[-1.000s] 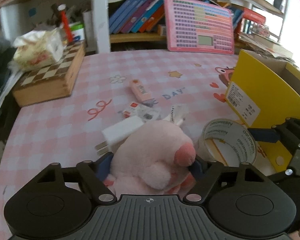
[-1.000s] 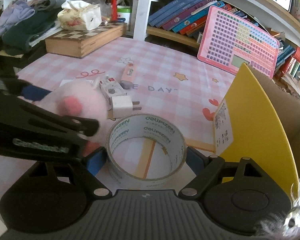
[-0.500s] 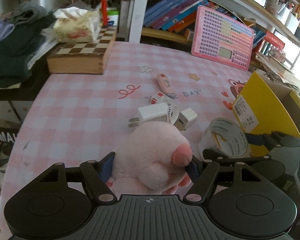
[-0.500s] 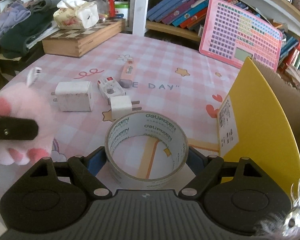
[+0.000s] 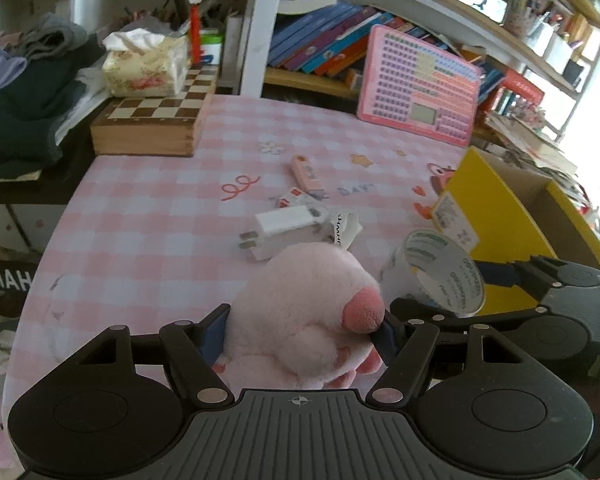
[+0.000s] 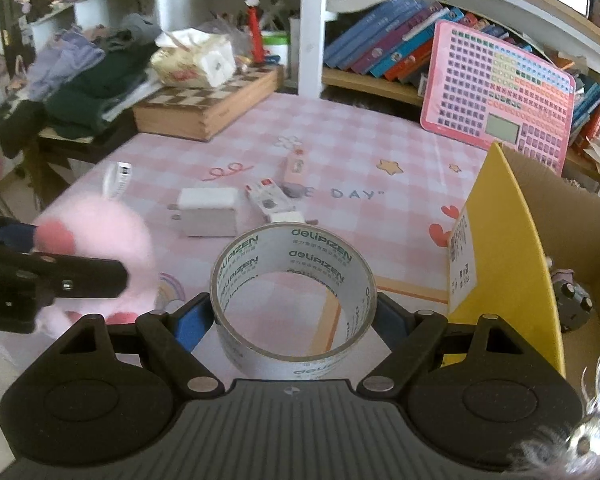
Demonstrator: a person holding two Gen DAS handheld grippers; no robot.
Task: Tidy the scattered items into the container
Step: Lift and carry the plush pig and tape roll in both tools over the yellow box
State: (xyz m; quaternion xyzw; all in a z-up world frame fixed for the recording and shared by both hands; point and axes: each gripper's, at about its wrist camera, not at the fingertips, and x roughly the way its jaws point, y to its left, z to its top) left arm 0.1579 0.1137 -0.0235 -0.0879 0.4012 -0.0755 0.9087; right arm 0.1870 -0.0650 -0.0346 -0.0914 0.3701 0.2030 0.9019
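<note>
Here the left gripper [image 5: 302, 330], its jaws just having narrowed, squeezes a pink plush toy [image 5: 300, 320] above the desk's [image 5: 148, 216] near edge; beside it the right gripper [image 6: 294, 316] clamps a tape roll [image 6: 294, 280], the yellow cardboard box [image 6: 500, 248] at the right edge.

The pink checked desk [image 6: 360, 144] carries a white plug charger [image 6: 208, 216], a small white-and-red packet [image 6: 270, 200] just right of it and a pink stick-shaped case [image 6: 296, 166] behind both. The yellow cardboard box [image 6: 500, 240] stands at the desk's right edge. The wooden chessboard case [image 6: 212, 108] lies at the rear left, with a tissue pack [image 6: 192, 62] on it. The pink keypad toy [image 6: 500, 96] leans against the bookshelf [image 6: 380, 84] at the rear right
</note>
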